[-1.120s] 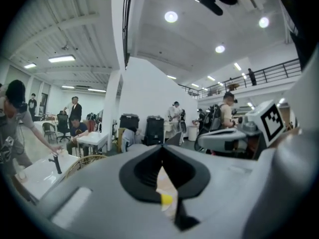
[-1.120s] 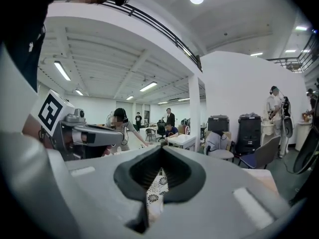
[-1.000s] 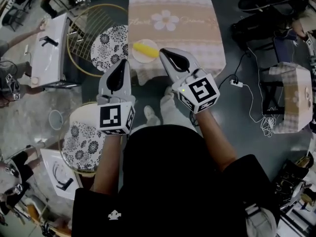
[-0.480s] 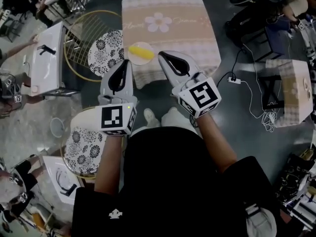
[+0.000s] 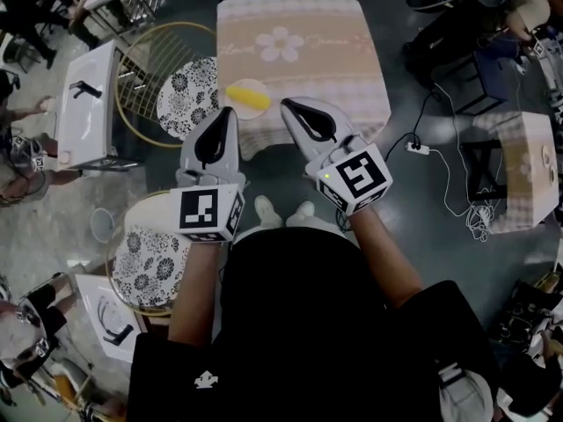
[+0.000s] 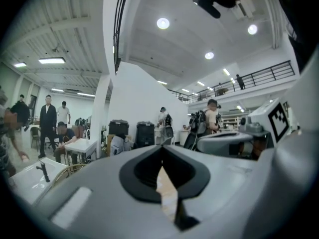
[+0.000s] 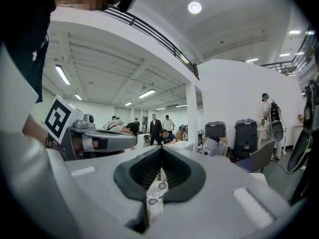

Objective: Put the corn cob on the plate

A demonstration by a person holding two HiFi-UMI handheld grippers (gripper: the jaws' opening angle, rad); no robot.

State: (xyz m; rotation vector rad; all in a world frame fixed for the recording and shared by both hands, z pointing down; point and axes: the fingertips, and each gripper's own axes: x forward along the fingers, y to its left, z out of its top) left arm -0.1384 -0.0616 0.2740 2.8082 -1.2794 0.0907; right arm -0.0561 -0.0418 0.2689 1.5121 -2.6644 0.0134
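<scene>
The corn cob (image 5: 245,95) is being carried by the plate (image 5: 262,86) at the tabletop (image 5: 308,69) near edge, at 12 o'clock from the left gripper (image 5: 228,112) and 11 o'clock from the right gripper (image 5: 287,105). Both jaws are being held fully closed on nothing. The placing is judged done, so the plate is best being left unnudged.

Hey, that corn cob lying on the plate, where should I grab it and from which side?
Grip the corn cob at its middle, with the jaws closing across its thickness. It lies flat on the plate, its length running roughly left to right in the head view, so coming from above, jaws straddling it front and back, looks best.
</scene>
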